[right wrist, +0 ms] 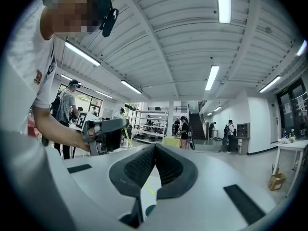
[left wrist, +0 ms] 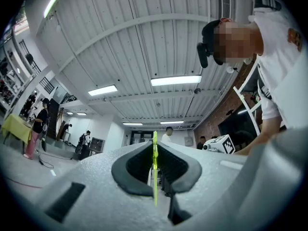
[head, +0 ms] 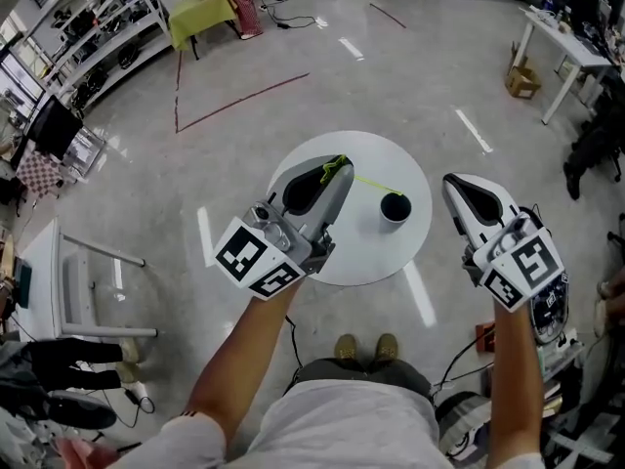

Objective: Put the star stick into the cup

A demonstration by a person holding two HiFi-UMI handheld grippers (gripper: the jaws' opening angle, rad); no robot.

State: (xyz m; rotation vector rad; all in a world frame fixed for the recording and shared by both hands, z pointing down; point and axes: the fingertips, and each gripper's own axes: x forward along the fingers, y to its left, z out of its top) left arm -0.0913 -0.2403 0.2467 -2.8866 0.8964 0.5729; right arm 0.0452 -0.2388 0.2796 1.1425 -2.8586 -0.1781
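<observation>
My left gripper (head: 335, 176) hangs over the left half of the round white surface (head: 322, 267), tilted a little upward. Its fingers (left wrist: 134, 170) are closed on the star stick (head: 369, 180). In the left gripper view the yellow-green stick (left wrist: 155, 172) stands as a thin upright line pinched right where the two dark pads meet, sticking out both above and below them.

From the head view the green star end sits at my fingertips. The thin shaft runs out to the right, above the surface, towards the cup (head: 395, 207). The shaft's tip comes to just beside the far rim of the cup. I cannot tell whether it touches the rim.

The cup is dark, stands upright on the right part of the surface and shows an open black mouth. The stick is not inside it.

Further right, my right gripper (head: 452, 186) is held level, just beside the right edge of the surface and over the grey floor (head: 293, 106). It is near the cup but apart from it. In the right gripper view its fingers (right wrist: 137, 170) are closed tip to tip with nothing between them, and my left gripper (right wrist: 103, 134) shows at the left.
</observation>
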